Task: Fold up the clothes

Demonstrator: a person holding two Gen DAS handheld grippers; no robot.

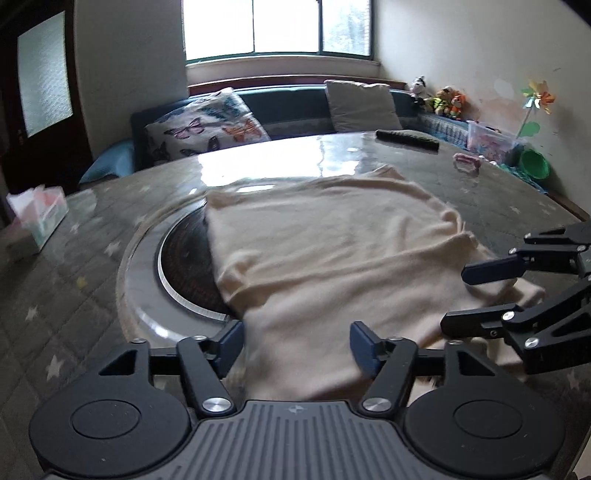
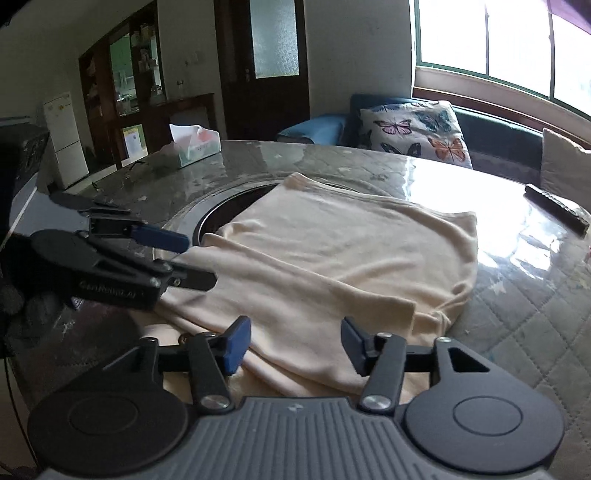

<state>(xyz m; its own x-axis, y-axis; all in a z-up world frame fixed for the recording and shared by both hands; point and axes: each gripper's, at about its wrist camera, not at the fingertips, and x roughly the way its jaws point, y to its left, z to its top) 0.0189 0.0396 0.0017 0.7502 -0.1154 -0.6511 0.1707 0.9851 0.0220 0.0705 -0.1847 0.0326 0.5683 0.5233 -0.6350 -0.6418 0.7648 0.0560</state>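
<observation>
Cream garment (image 1: 325, 243) lies folded on table (image 1: 92, 258); left gripper (image 1: 297, 349) and right gripper (image 2: 295, 345) hover over near hem, jaws wide, gripping nothing.

This is a home living room: a sofa (image 1: 295, 103) with butterfly cushion (image 1: 207, 125), stuffed toys (image 1: 443, 99), and a fridge (image 2: 66, 140).

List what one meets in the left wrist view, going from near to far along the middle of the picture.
Left claw with open jaws → cream garment lying flat → bare glossy table → grey cushion on the blue sofa → window.
</observation>
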